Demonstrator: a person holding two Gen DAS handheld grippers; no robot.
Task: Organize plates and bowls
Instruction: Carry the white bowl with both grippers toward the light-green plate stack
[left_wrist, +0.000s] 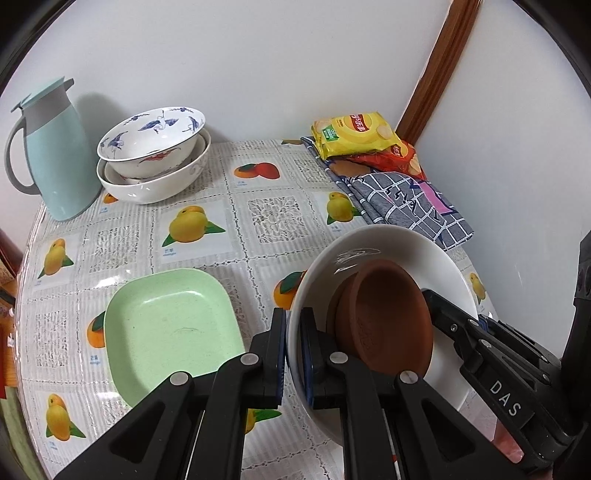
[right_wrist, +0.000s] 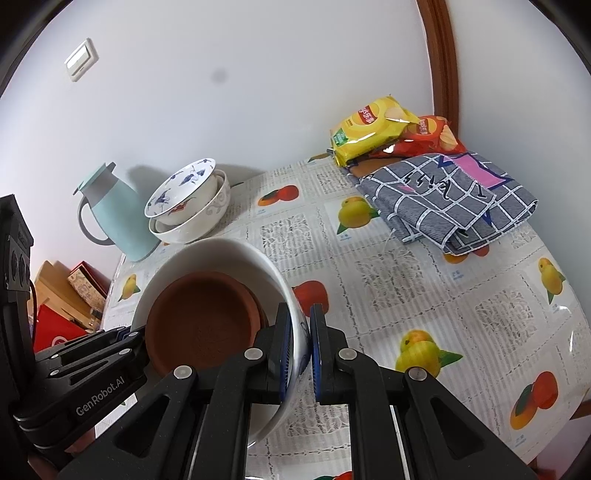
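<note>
A large white bowl (left_wrist: 391, 243) holds brown clay saucers (left_wrist: 384, 317). My left gripper (left_wrist: 293, 354) is shut on the bowl's left rim. My right gripper (right_wrist: 299, 350) is shut on the opposite rim of the same white bowl (right_wrist: 221, 254), with the brown saucers (right_wrist: 203, 317) inside. The bowl is tilted and held over the table. A green square plate (left_wrist: 170, 328) lies on the table left of the bowl. A stack of bowls (left_wrist: 155, 162), topped by a blue-patterned one, stands at the back left and also shows in the right wrist view (right_wrist: 188, 203).
A light blue jug (left_wrist: 51, 155) stands beside the bowl stack. Chip bags (left_wrist: 354, 136) and a folded checked cloth (left_wrist: 406, 199) lie at the back right by a wooden door frame (left_wrist: 439, 70). The fruit-print tablecloth (left_wrist: 236, 229) covers a round table against the wall.
</note>
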